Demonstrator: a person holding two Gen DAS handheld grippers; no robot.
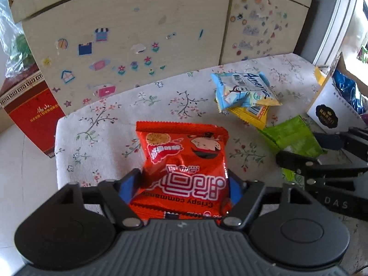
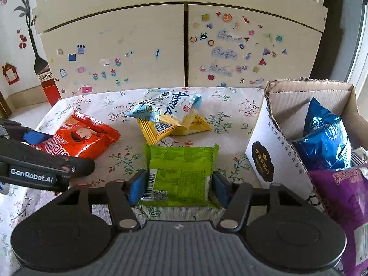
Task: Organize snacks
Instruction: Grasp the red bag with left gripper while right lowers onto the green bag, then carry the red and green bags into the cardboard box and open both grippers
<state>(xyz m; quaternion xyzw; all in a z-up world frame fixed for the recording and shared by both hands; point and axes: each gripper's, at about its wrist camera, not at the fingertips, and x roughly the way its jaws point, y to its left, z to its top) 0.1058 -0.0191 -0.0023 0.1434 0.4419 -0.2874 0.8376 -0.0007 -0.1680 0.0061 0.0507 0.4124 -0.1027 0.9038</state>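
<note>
We had left tongs (image 1: pixel 184 184) pinching red snack bag (image 1: pixel 184 161), right tongs (image 2: pixel 177 184) pinching green packet (image 2: pixel 181 168), both on tabletop (image 2: pixel 230 119); blue (image 2: pixel 322 138) and purple (image 2: pixel 340 195) bags already boxed (image 2: pixel 264 151); pale-blue (image 2: pixel 165 108) and yellow (image 2: pixel 161 131) packets left

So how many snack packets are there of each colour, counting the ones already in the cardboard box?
Red packet: 1
Green packet: 1
Light blue packet: 1
Yellow packets: 2, as far as I can tell, under the light blue one
Dark blue packet, in the cardboard box: 1
Purple packet, in the box: 1
Total: 7
</note>
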